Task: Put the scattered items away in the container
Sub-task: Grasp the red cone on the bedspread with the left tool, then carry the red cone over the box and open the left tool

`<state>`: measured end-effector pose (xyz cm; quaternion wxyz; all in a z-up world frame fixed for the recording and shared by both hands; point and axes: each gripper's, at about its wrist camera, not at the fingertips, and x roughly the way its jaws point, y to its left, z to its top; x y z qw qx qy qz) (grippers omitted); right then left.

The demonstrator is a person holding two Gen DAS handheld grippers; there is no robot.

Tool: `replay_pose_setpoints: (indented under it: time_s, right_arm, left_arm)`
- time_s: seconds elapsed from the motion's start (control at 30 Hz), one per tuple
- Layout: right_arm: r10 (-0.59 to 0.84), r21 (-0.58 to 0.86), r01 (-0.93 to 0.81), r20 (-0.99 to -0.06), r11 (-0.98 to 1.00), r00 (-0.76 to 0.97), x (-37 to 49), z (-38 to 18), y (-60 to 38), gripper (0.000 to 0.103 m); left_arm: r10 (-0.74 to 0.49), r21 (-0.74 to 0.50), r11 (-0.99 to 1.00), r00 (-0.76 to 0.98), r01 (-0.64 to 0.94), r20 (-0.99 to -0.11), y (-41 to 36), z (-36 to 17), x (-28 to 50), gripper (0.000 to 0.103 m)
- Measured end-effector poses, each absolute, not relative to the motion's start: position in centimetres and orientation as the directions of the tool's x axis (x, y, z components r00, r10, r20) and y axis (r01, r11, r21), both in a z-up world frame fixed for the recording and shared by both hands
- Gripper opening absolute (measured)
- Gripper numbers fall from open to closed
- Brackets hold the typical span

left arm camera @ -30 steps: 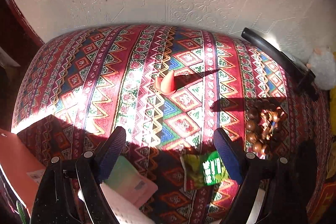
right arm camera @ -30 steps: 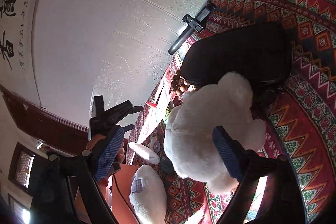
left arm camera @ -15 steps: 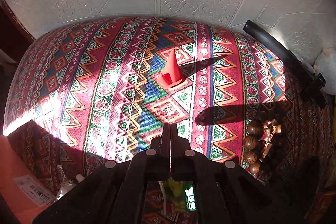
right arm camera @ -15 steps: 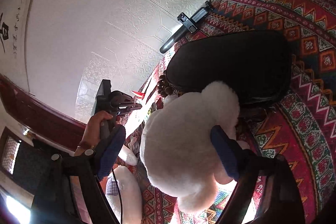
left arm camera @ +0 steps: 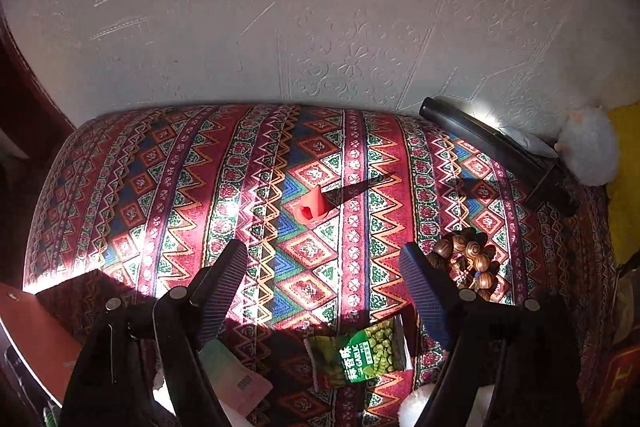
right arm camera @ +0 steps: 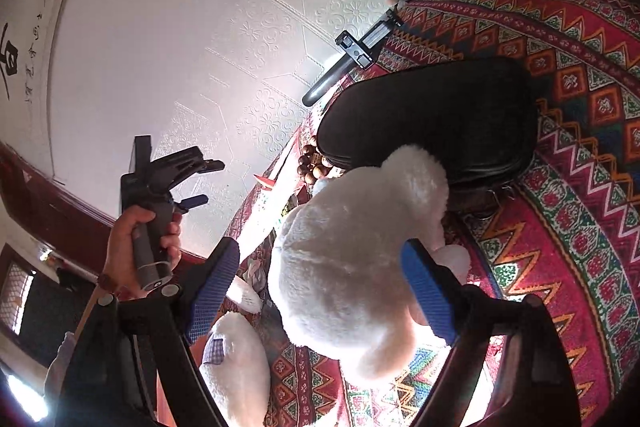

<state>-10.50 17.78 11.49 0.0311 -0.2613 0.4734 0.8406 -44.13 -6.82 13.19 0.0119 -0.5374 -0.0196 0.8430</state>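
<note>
My left gripper is open and empty above the patterned cloth. A green snack packet lies just below it, a small orange cone ahead of it and wooden beads to its right. My right gripper is open with its jaws wide around a white plush bear; whether the pads touch it I cannot tell. A black case lies just beyond the bear. The left gripper also shows in the right wrist view, held in a hand.
A black stick-like tool lies by the white embossed wall. A grey-white plush ball and a yellow cushion are at the right. An orange box and a card sit at lower left. Another plush piece lies below the bear.
My left gripper, open a second ago, was shut half a second ago and is open now, higher and pulled back. The right gripper has kept its jaws wide around the bear.
</note>
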Motion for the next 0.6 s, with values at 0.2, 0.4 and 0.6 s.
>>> replay_pose_setpoints:
  time_s: [0.2,0.4,0.6]
  right_arm:
    - [-0.176,0.744,-0.321,-0.503,-0.586,-0.846,-11.9,10.7,18.0,0.084]
    - [-0.135,0.667,-0.314,-0.53,-0.675,-0.837,-12.0,11.1,16.4,0.084]
    - [-0.127,0.658,-0.315,-0.533,-0.684,-0.837,-11.9,11.1,16.5,0.081]
  left_arm:
    - [0.019,-0.052,-0.995,-0.362,0.08,-0.932,-7.0,6.2,-49.8,0.078]
    - [-0.014,0.008,-1.0,-0.358,0.019,-0.934,-5.4,4.0,-50.4,0.029]
    - [0.045,-0.049,-0.999,-0.366,0.0,-0.929,-5.9,7.6,-46.5,0.029]
